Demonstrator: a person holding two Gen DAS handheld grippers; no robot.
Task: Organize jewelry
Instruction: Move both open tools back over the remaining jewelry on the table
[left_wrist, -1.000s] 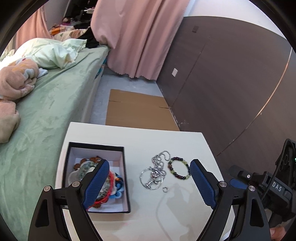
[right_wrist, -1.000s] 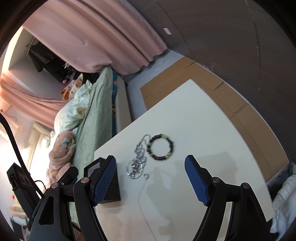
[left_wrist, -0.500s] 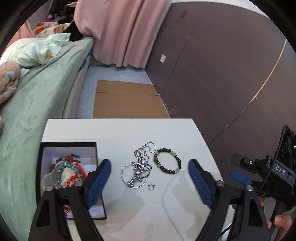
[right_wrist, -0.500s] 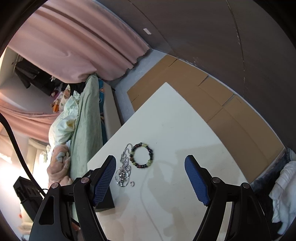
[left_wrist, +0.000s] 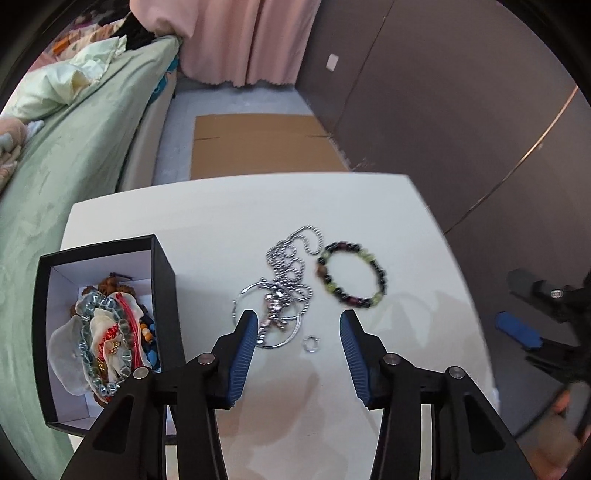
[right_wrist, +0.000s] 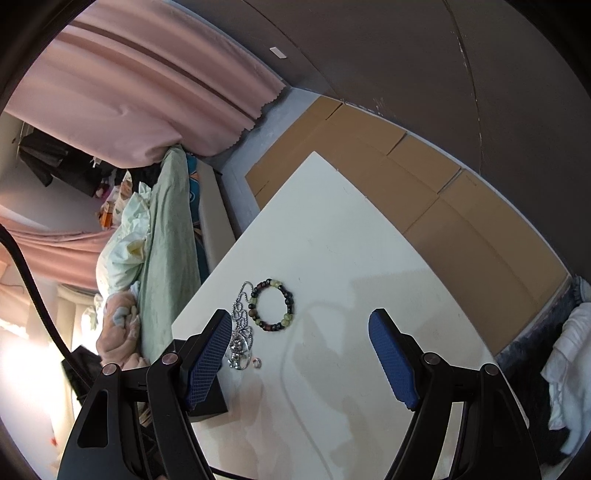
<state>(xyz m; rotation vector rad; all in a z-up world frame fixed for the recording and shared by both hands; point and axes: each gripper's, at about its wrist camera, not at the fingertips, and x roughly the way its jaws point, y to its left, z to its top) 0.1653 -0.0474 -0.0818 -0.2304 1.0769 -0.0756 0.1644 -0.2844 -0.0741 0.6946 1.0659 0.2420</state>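
- Bead bracelet (left_wrist: 350, 274) lies flat on white table (left_wrist: 229, 206), approx mid-table; dark, green & reddish beads.
- Silver ball-chain necklace (left_wrist: 286, 266) w/ ring pendant (left_wrist: 271, 317) just beside bracelet at its 9 o'clock, chain touching or nearly touching it.
- Small silver ring (left_wrist: 311, 344) on table at 6 o'clock from necklace, apart from it.
- Black box (left_wrist: 164, 266), white inside, at 9 o'clock of table, holding heap of jewelry (left_wrist: 107, 332).
- Left gripper (left_wrist: 295, 343) over pendant & ring, jaws partly open, nothing held.
- Right gripper (right_wrist: 299, 365) above table, jaws wide open, empty.
- Green bed (left_wrist: 74, 155) at 9 o'clock of table, cardboard (left_wrist: 258, 144) on floor at 12.
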